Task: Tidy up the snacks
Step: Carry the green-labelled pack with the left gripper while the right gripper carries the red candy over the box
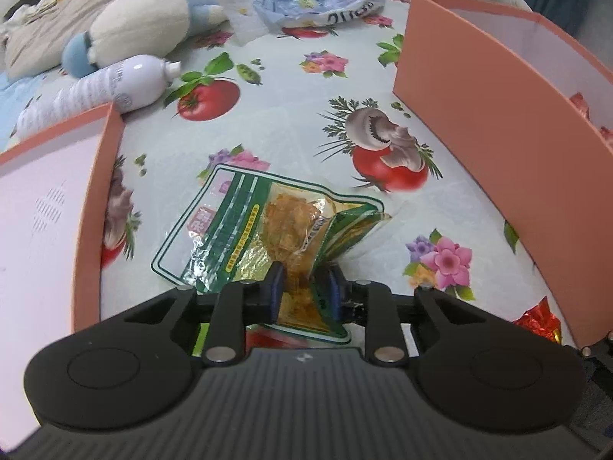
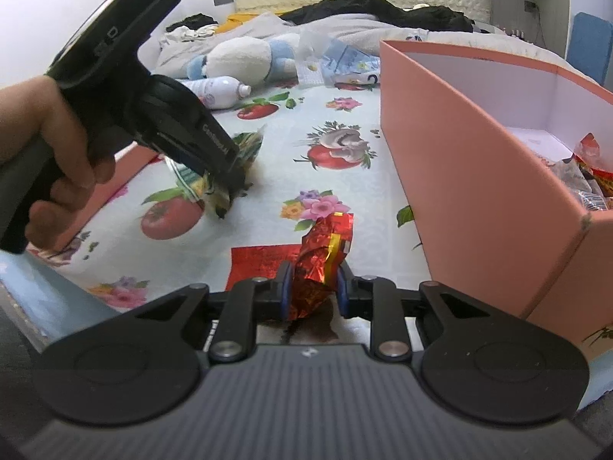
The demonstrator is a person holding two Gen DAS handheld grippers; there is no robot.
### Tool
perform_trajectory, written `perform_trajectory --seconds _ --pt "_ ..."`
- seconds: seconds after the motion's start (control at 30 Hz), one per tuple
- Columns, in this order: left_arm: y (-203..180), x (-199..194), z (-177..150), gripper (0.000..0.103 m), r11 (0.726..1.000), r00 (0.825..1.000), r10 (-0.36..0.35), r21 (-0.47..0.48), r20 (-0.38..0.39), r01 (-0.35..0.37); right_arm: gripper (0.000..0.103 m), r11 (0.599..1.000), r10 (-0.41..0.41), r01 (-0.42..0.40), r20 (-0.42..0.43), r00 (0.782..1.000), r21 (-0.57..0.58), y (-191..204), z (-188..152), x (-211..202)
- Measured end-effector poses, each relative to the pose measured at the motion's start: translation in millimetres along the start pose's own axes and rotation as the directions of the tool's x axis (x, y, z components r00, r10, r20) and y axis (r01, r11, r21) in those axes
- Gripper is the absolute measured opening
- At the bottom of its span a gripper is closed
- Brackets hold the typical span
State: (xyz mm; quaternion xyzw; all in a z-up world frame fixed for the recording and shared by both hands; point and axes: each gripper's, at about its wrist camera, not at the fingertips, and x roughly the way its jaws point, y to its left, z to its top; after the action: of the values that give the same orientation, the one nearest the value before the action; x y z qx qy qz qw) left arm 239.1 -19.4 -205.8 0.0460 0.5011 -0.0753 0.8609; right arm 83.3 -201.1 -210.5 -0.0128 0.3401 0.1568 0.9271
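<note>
A green and clear snack packet [image 1: 245, 230] with orange-brown pieces lies crumpled on the flowered tablecloth. My left gripper [image 1: 304, 287] is shut on its near end, with the wrapper bunched between the pads. From the right wrist view, a hand holds that left gripper [image 2: 226, 172] tilted down onto the green packet [image 2: 249, 145]. My right gripper [image 2: 314, 287] is shut on a red foil snack packet [image 2: 325, 245], which stands up between its fingers. That red foil packet [image 1: 540, 318] also shows at the lower right of the left wrist view.
A tall pink box [image 2: 479, 176] with a white inside stands at the right and holds several snacks [image 2: 590, 180]. A second pink box [image 1: 95, 211] sits at the left. At the back lie a white bottle [image 1: 126, 84], a plush toy [image 1: 153, 19] and a crumpled plastic bag [image 1: 314, 0].
</note>
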Motion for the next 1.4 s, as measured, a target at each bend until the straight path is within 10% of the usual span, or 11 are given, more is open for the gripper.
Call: perform_trajectory --seconds 0.6,1.4 --pt "-3.6 -98.8 -16.1 0.025 0.983 0.993 -0.027 -0.180 0.113 0.047 0.025 0.998 -0.021 0.013 0.118 0.993 0.067 -13.8 34.5 -70.6" --pt "-92.0 -231.7 -38.4 0.025 0.972 0.950 -0.192 -0.089 0.248 0.219 0.025 0.972 -0.190 0.167 0.136 0.972 0.163 -52.1 62.9 -186.2"
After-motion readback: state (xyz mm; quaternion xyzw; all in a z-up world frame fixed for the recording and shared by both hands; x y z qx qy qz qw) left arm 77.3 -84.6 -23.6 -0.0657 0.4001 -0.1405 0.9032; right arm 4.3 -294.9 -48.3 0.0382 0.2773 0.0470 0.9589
